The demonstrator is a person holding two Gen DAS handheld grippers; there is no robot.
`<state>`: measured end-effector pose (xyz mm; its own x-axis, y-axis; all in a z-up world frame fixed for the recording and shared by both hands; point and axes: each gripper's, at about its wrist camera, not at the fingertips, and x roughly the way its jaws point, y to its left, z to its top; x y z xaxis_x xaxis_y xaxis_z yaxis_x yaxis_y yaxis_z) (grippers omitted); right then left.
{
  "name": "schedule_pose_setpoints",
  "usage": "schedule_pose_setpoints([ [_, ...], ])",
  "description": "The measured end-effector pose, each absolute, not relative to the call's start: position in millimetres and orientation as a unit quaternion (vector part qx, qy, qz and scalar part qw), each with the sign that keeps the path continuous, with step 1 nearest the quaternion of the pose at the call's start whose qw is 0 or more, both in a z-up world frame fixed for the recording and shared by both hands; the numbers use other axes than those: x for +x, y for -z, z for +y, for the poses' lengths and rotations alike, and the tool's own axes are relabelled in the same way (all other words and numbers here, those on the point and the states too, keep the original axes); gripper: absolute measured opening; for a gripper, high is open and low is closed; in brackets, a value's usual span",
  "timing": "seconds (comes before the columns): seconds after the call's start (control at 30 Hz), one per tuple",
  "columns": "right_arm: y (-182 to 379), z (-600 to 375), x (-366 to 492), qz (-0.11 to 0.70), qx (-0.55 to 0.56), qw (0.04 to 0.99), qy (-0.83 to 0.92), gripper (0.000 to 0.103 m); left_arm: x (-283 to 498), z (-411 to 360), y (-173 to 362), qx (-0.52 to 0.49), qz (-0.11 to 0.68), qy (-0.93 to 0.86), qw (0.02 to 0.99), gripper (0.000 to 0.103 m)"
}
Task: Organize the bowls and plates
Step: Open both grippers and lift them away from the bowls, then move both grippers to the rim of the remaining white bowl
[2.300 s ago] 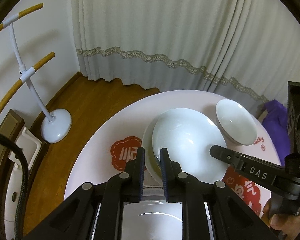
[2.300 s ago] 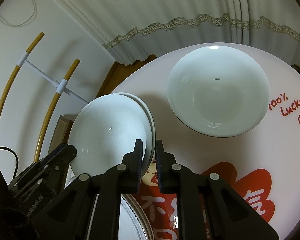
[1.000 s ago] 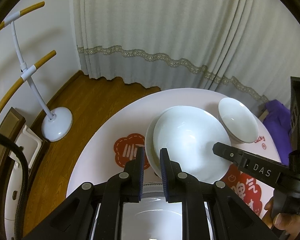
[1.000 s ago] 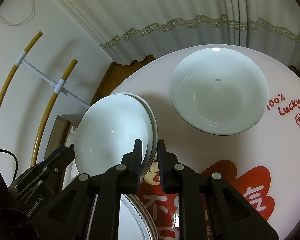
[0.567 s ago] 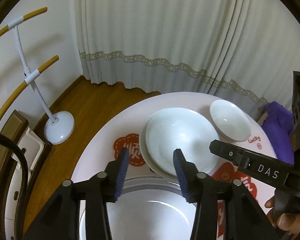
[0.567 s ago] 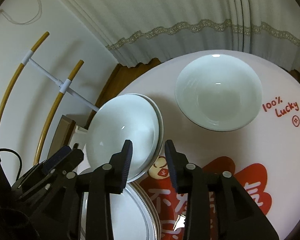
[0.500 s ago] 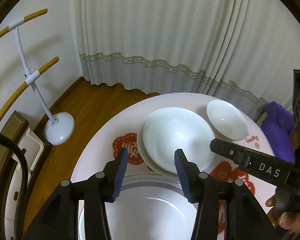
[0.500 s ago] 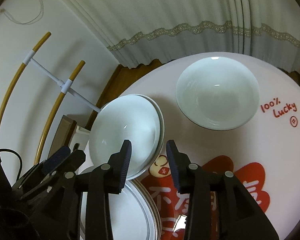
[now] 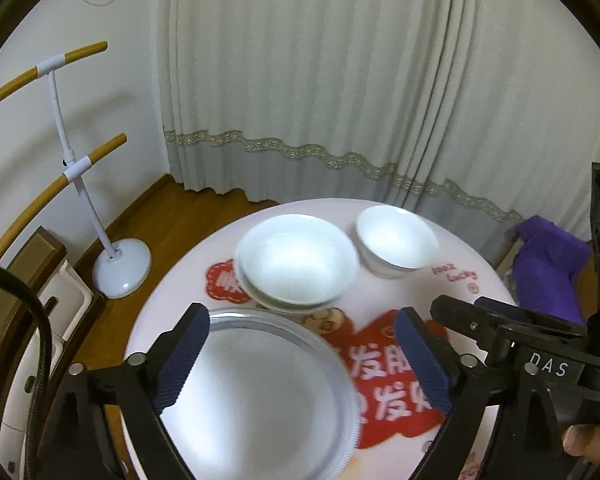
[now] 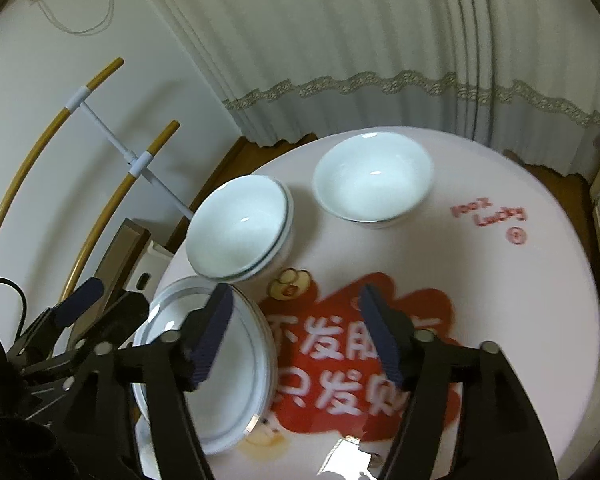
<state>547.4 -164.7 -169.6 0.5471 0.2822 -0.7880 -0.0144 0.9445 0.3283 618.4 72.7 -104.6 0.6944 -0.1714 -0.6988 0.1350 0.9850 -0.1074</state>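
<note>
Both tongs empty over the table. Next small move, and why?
Probably take the right tongs to the lone bowl: it sits apart from the stacked bowls, and both tongs, right and left, have just been opening and hold nothing.

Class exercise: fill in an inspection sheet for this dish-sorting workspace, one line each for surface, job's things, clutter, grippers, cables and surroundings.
Surface: round pale pink table with red printed characters.
Job's things: two nested shallow white bowls; a separate deeper white bowl beside them, apart; a large white silver-rimmed plate nearest the cameras, possibly a stack.
Clutter: nothing seen.
Grippers: left tool open, nothing between its blue pads; right tool open, also empty. Both have just been opening.
Cables: thick black cable at the left edge; thin white cord on the wall.
Surroundings: cream pleated curtain, wooden floor, white stand with wooden arms, purple cloth.
</note>
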Motion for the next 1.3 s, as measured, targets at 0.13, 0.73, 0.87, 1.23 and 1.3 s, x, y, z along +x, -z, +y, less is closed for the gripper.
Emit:
schedule_pose_setpoints([
  [0.13, 162, -183, 534, 0.466, 0.136, 0.871, -0.079, 0.079, 596, 57, 106, -0.034, 0.383, 0.082, 0.920, 0.092],
  [0.73, 174, -271, 534, 0.473, 0.134, 0.870, -0.044, 0.080, 639, -14, 121, -0.048, 0.410, 0.081, 0.907, 0.092],
  [0.87, 177, -278, 552, 0.473, 0.136, 0.869, -0.047, 0.080, 665, -24, 116, -0.039, 0.417, 0.100, 0.903, 0.092],
  [1.23, 195, -271, 627, 0.491, 0.162, 0.854, -0.060, 0.080, 763, -42, 102, 0.057, 0.442, 0.084, 0.891, 0.088],
  [1.3, 202, -273, 640, 0.499, 0.170, 0.848, -0.056, 0.080, 785, -44, 109, 0.063, 0.454, 0.068, 0.886, 0.085],
])
